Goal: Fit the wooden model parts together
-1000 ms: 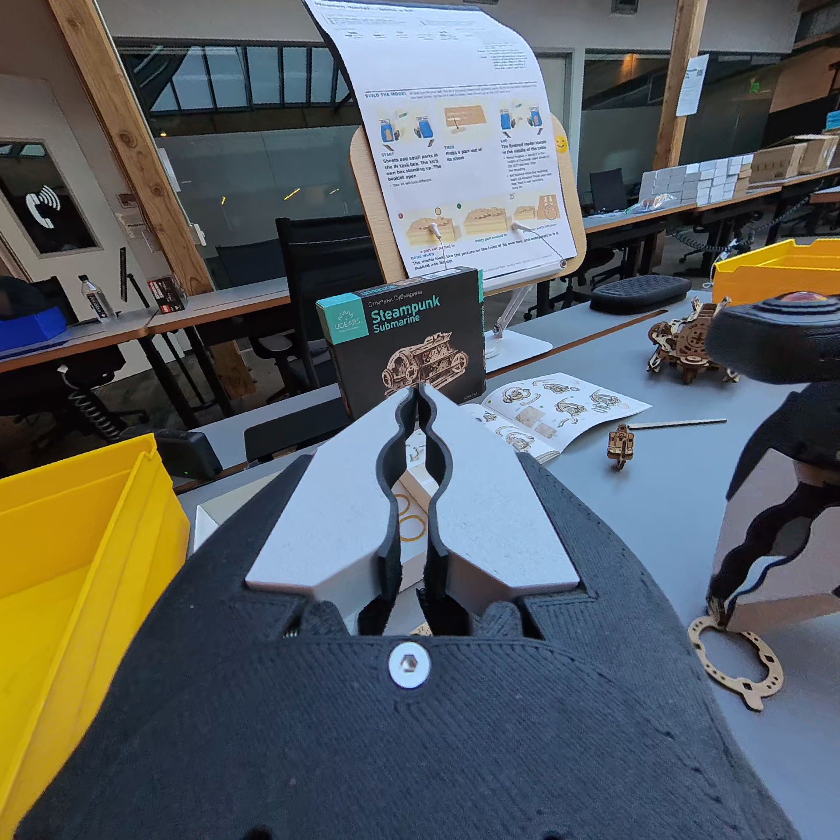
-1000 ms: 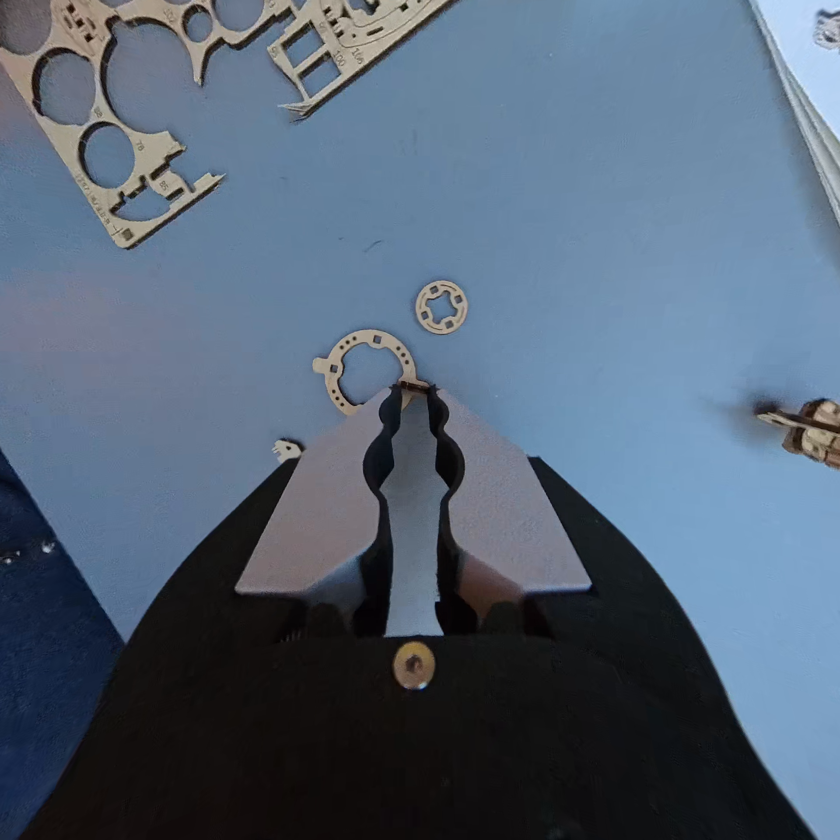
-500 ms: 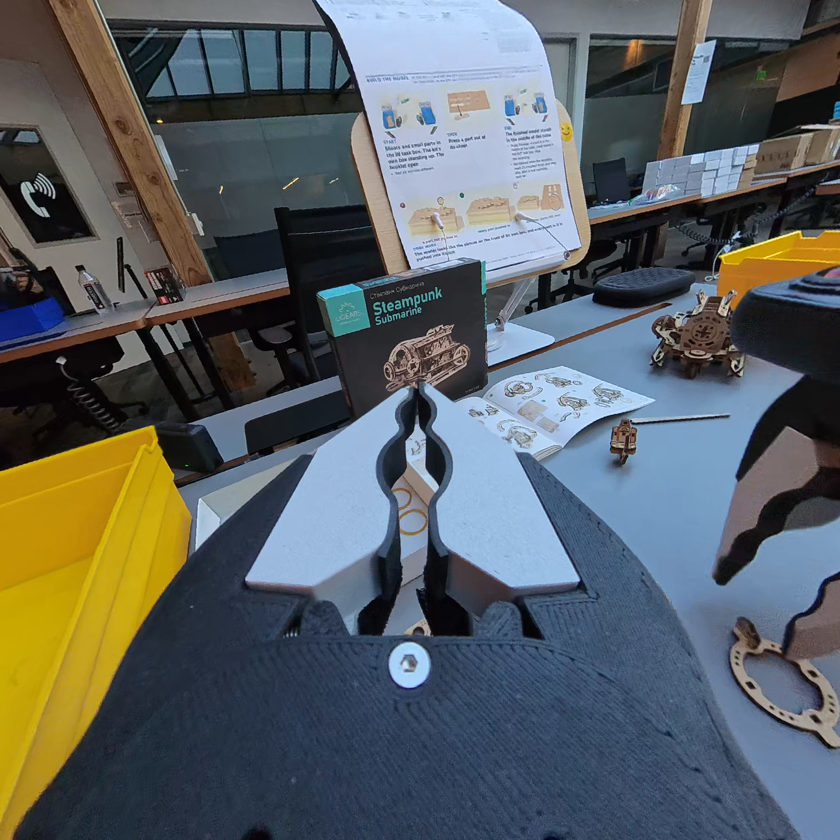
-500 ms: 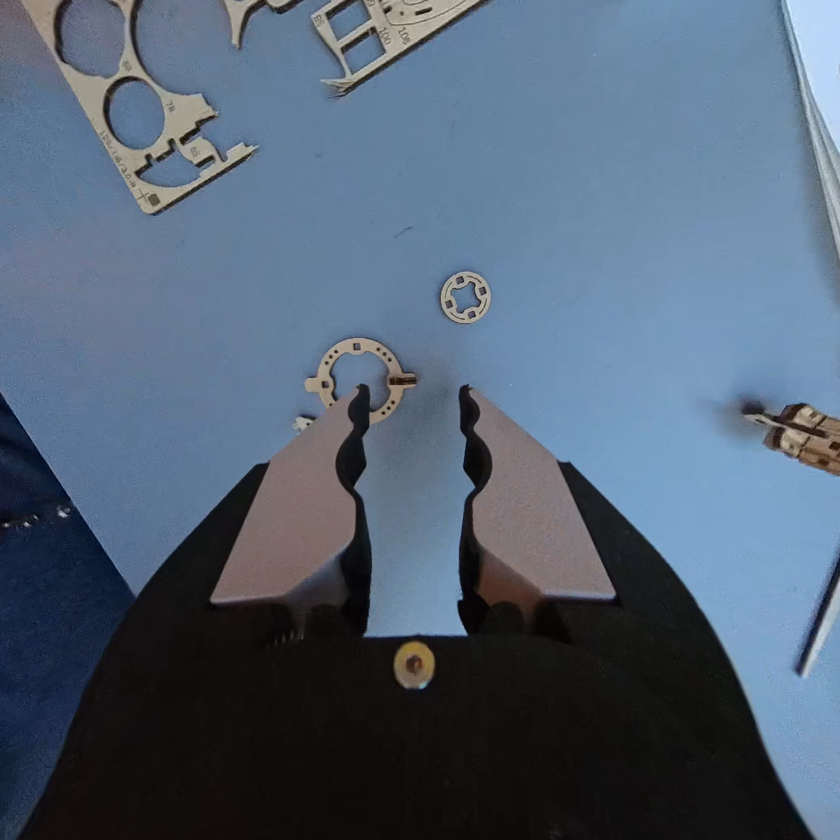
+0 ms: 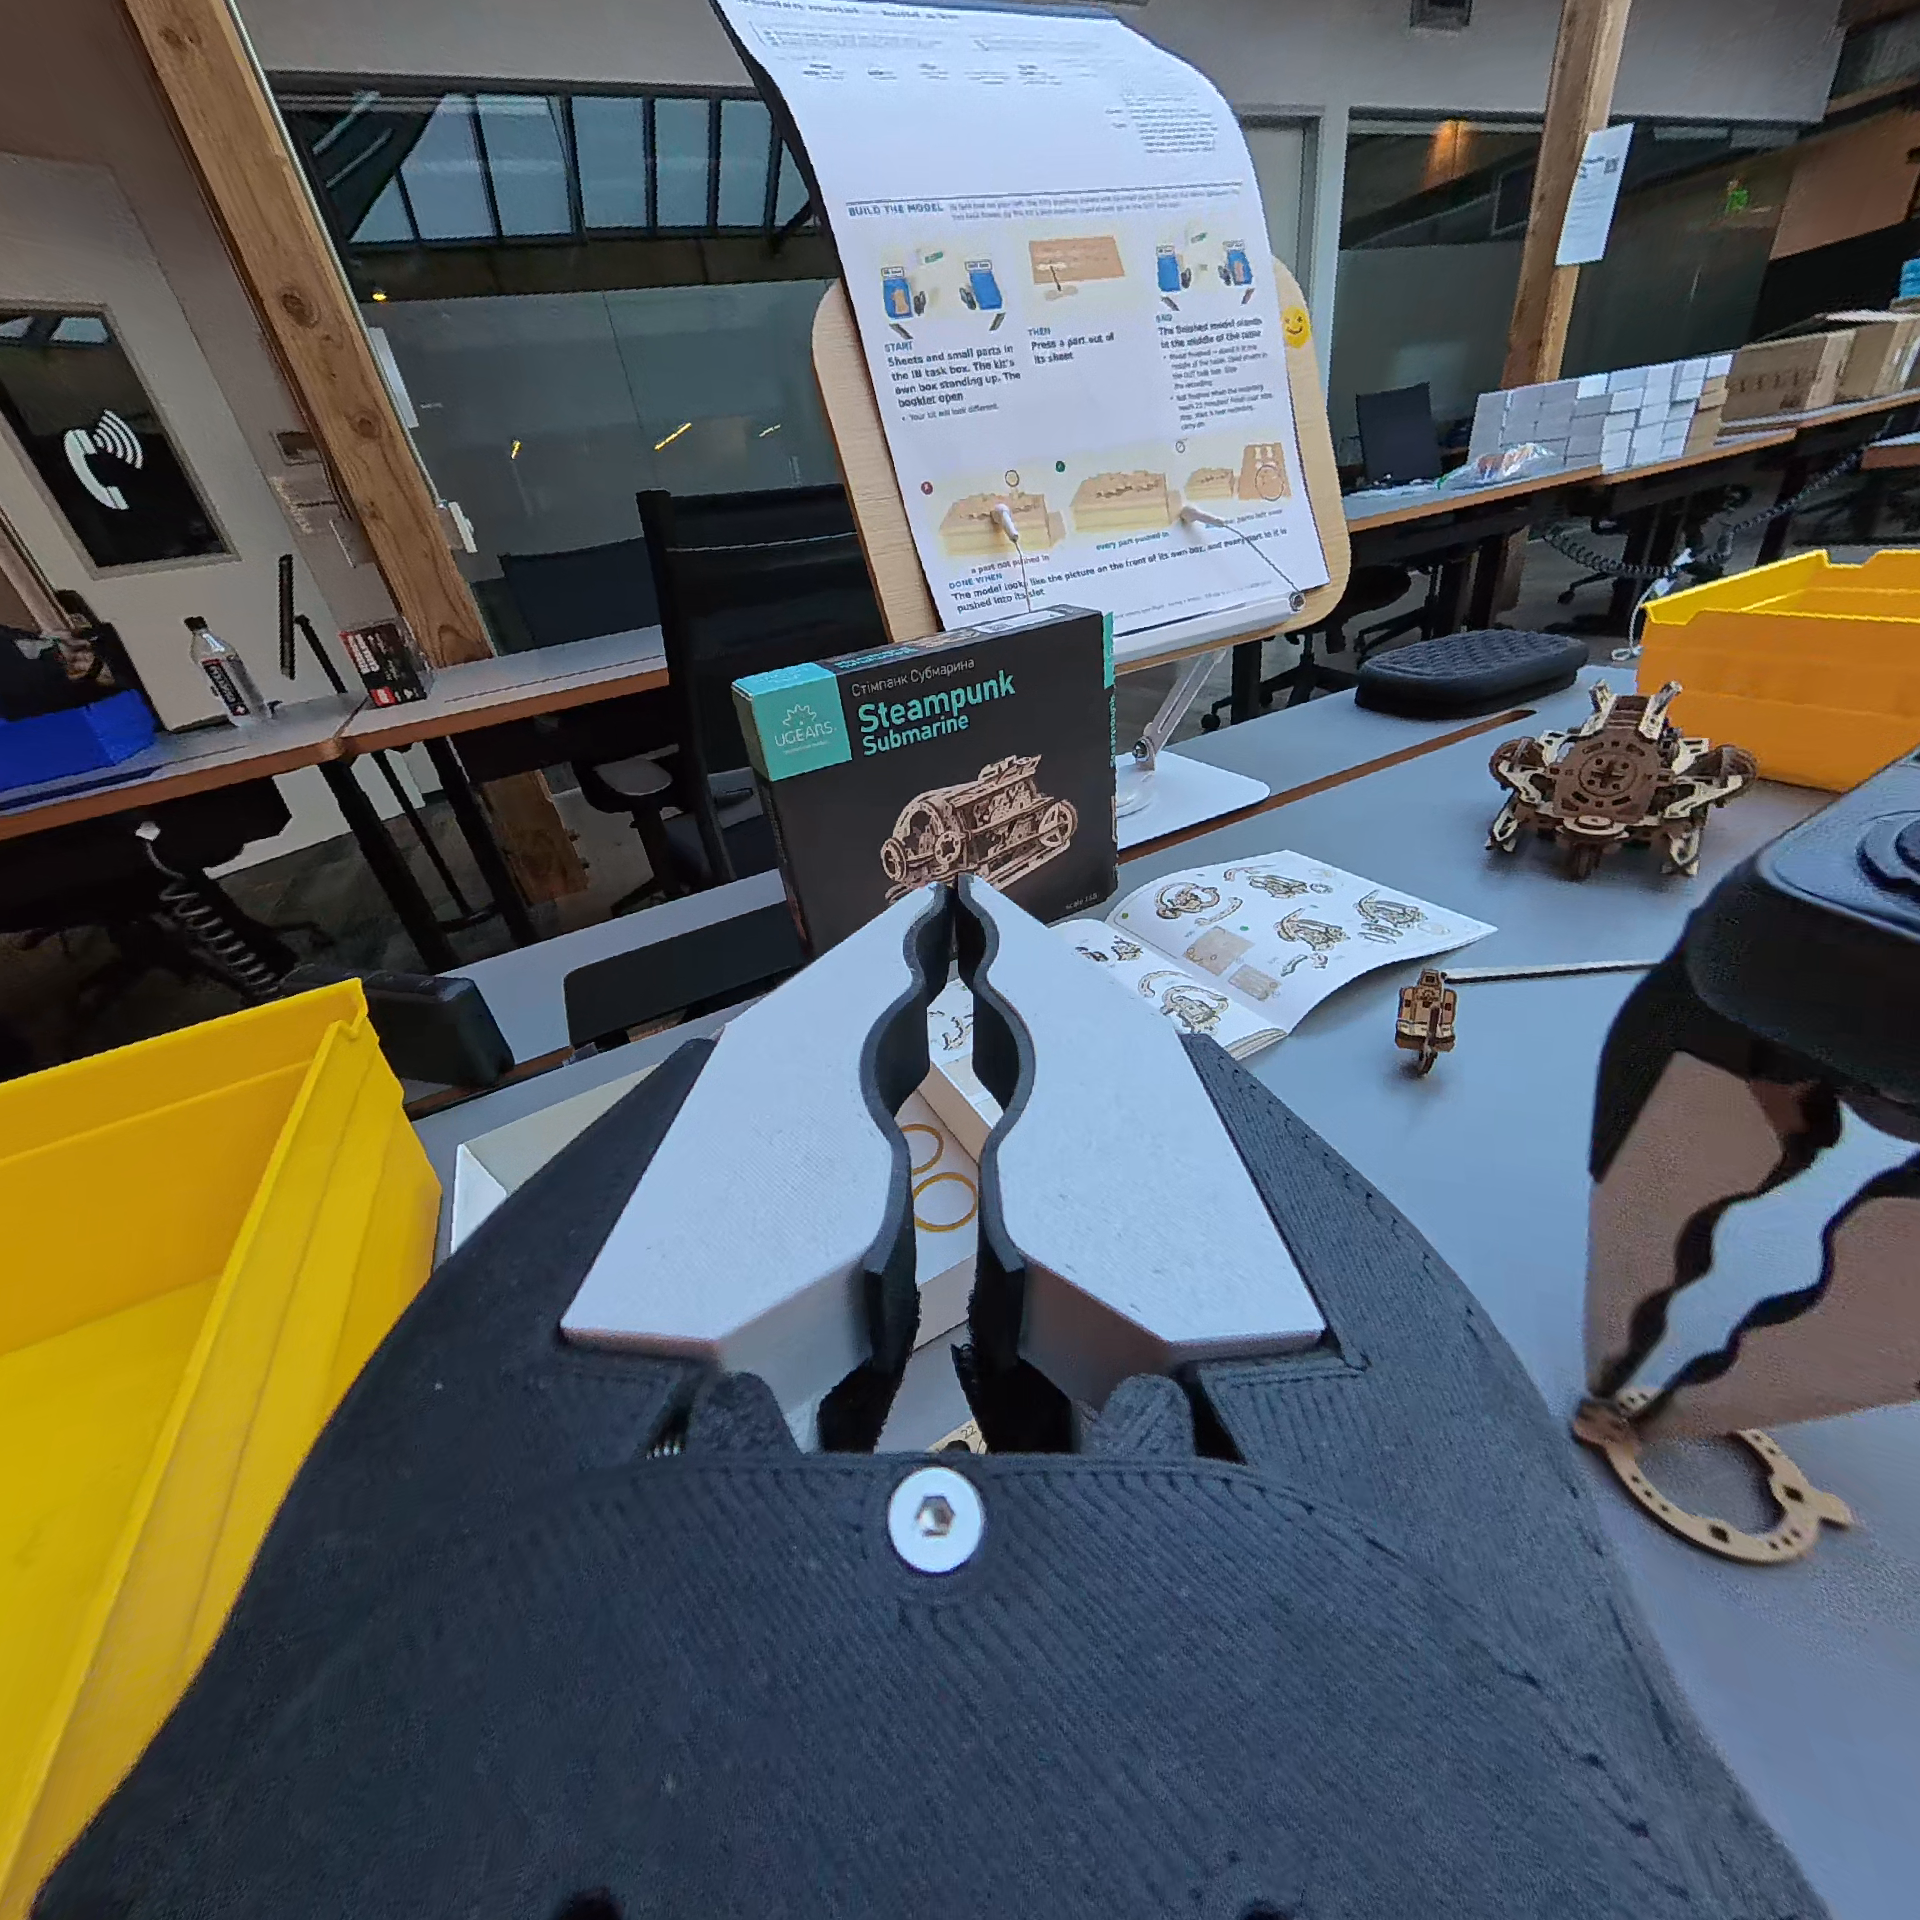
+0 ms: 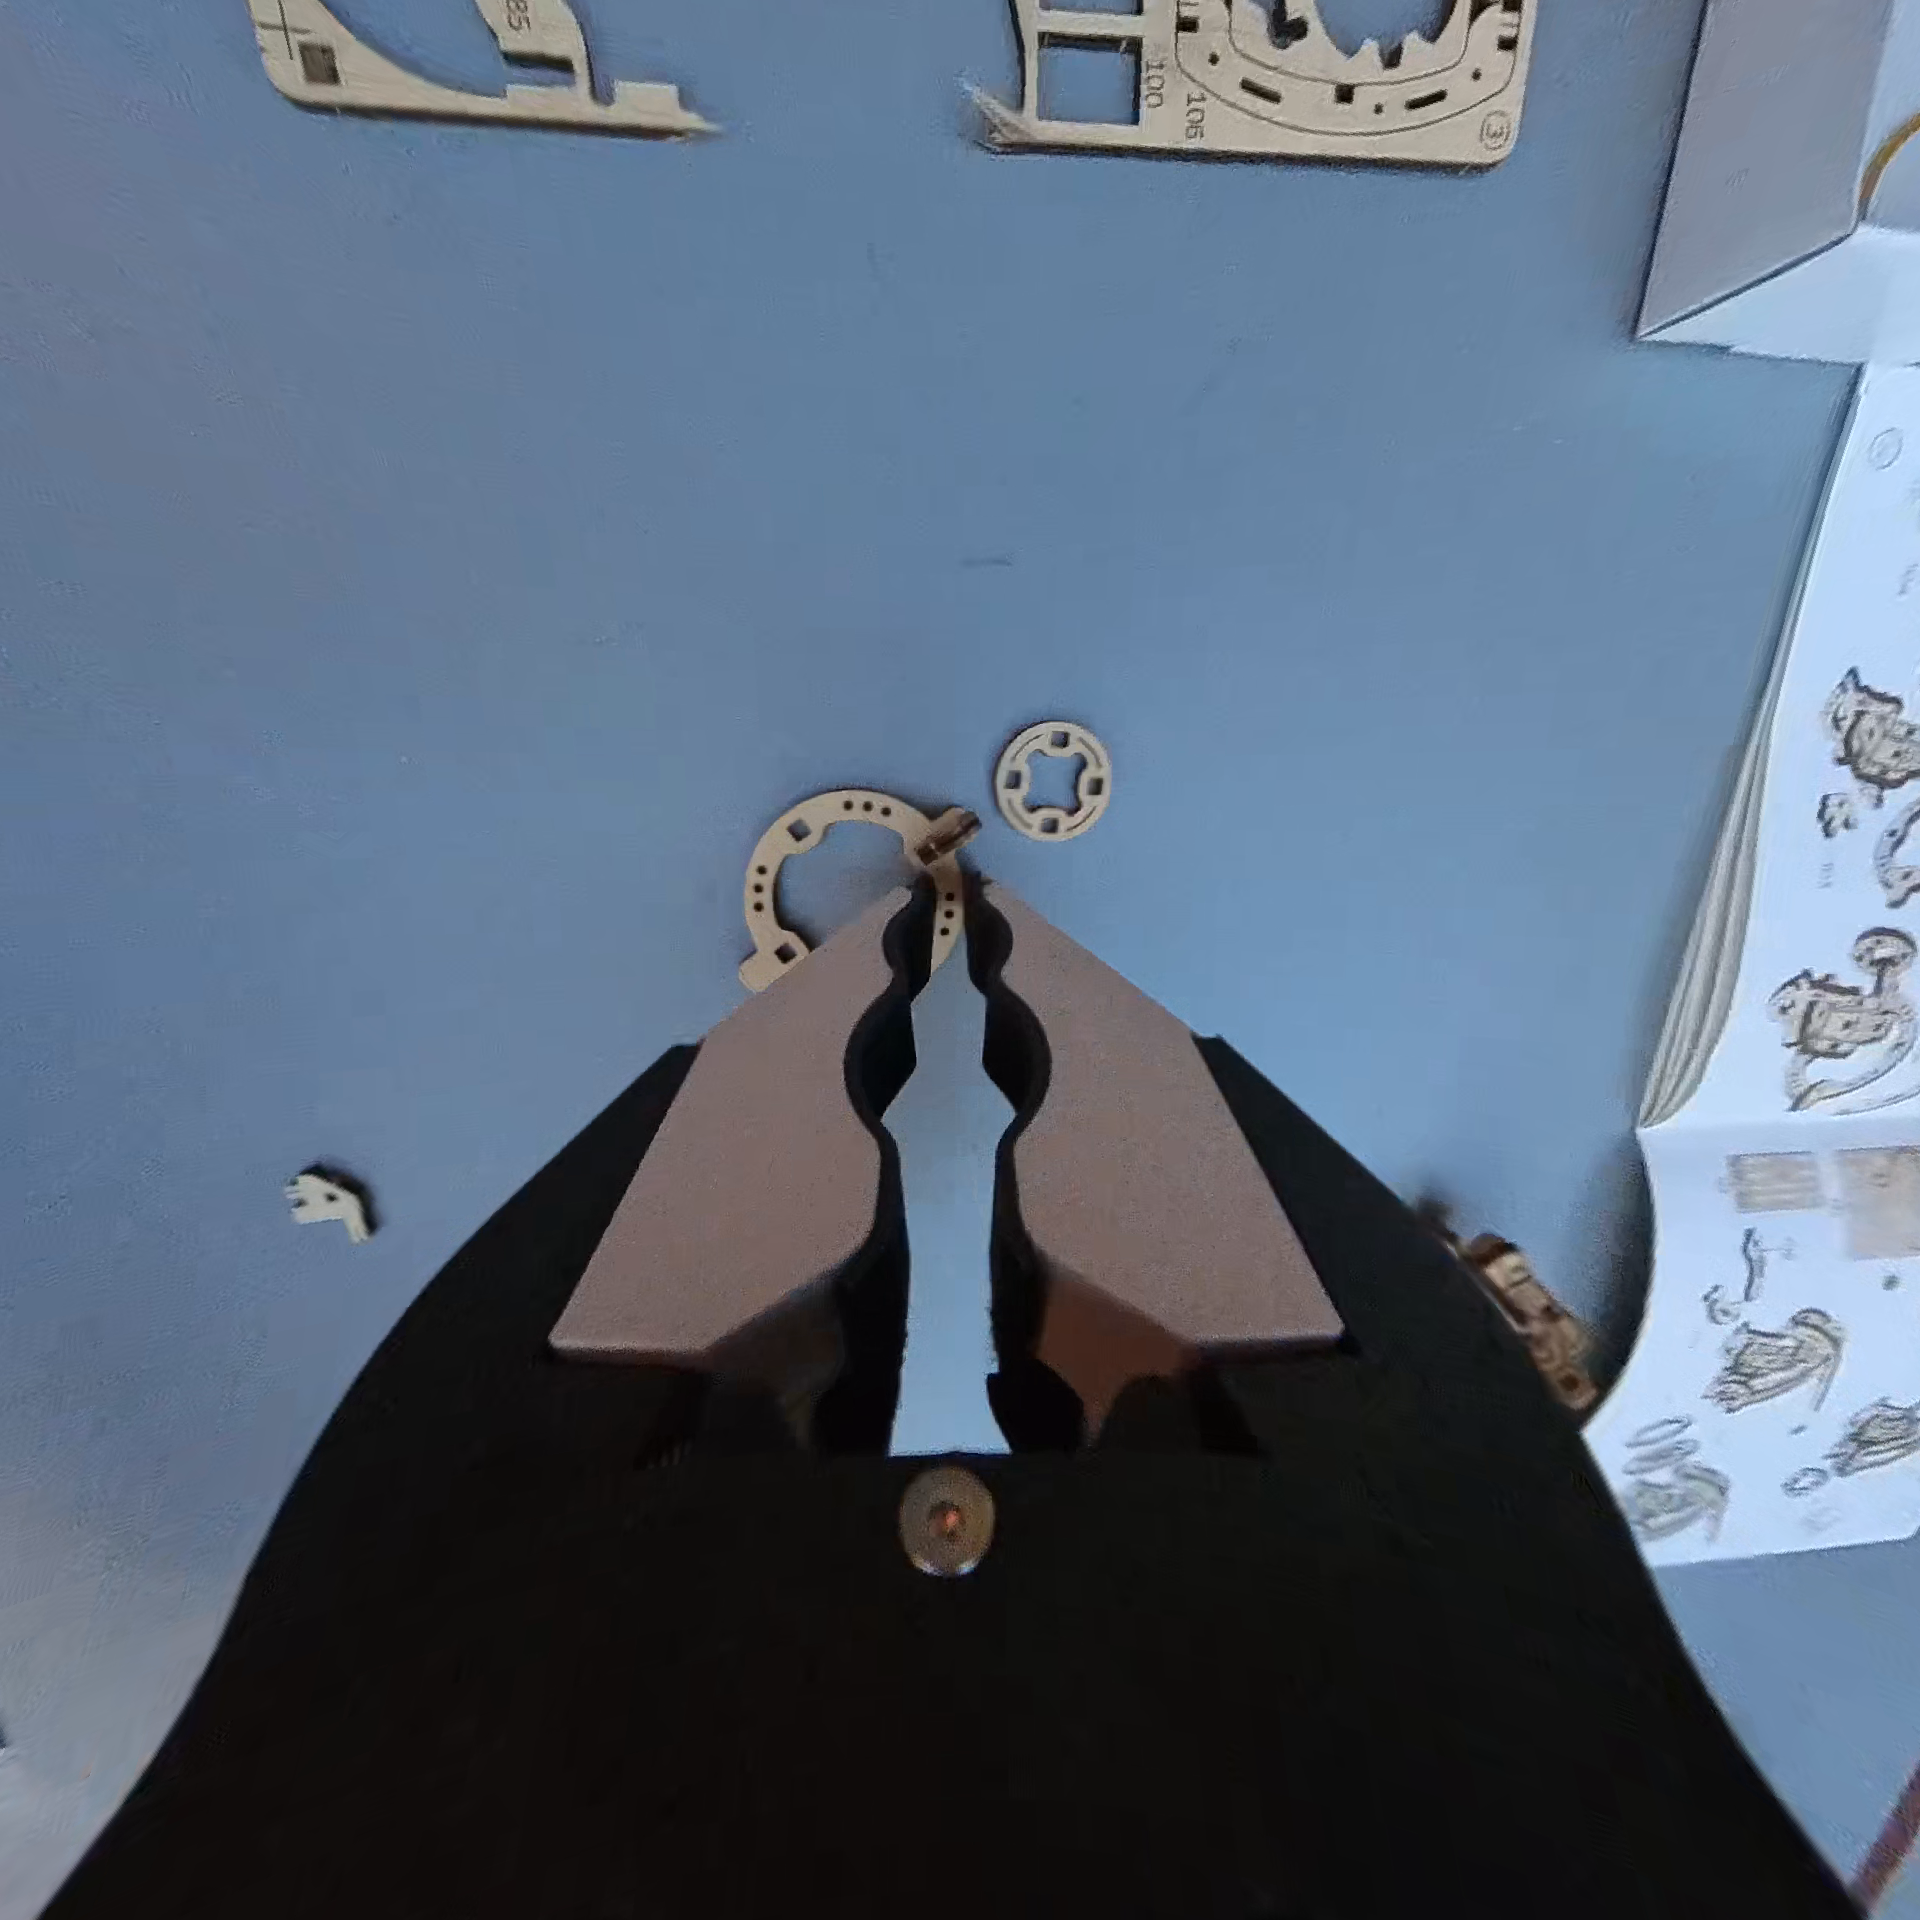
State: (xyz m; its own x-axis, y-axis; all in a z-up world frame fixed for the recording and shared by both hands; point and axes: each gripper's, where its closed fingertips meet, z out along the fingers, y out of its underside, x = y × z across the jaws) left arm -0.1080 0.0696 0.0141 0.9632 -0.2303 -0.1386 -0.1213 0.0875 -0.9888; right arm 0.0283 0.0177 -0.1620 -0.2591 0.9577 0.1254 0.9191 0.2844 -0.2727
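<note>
1. Right wrist view: my right gripper point(image 6: 943, 902) is nearly closed, its tips pinching the rim of the horseshoe-shaped wooden ring point(image 6: 805, 883) flat on the table point(image 6: 1351, 623).
2. Ring body extends left of the tips; my left gripper point(image 5: 954, 904) is closed, empty, farther away.

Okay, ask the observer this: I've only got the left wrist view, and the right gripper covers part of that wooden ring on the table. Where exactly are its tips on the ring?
Observer: In the right wrist view, the right gripper has its tips on either side of the band of the ring. They are nearly shut, but I cannot tell if they pinch it.
Operator: Is anything stuck on the ring?
Observer: Yes, a small peg sits on the band just past the tips.
Operator: Any loose parts close by?
Observer: A small round disc with a notched hole lies flat just beyond the peg, apart from the ring.
</note>
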